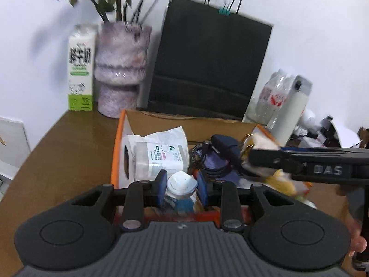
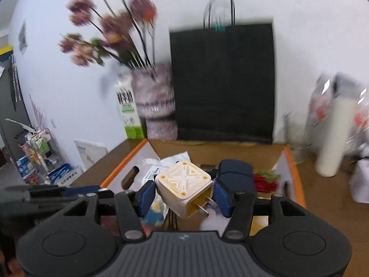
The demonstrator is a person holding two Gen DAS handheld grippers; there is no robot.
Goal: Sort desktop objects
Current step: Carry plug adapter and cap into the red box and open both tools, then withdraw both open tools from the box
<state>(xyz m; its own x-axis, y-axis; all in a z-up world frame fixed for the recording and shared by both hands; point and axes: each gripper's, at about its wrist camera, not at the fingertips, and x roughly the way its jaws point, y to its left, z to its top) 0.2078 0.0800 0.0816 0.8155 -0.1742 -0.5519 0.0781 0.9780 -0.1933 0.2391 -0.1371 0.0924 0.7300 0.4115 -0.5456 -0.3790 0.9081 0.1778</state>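
Observation:
In the left wrist view my left gripper (image 1: 182,185) is shut on a small bottle (image 1: 181,182) with a white cap, held upright between the blue pads. In the right wrist view my right gripper (image 2: 184,196) is shut on a cream cube plug adapter (image 2: 182,182), its metal prongs pointing back at the camera. Both hang over the near end of an orange-rimmed cardboard box (image 1: 116,152) (image 2: 297,175). Inside it lie a wet-wipes pack (image 1: 161,154) (image 2: 156,168), a dark blue case (image 1: 224,144) (image 2: 235,173), black cables (image 1: 203,161) and something red (image 2: 265,182).
The box sits on a brown wooden table (image 1: 57,150). Behind it, against the white wall, stand a milk carton (image 1: 80,69), a purple vase (image 1: 120,69) of flowers and a black paper bag (image 1: 207,64). A white bottle (image 1: 293,110) and plastic bags crowd the right side.

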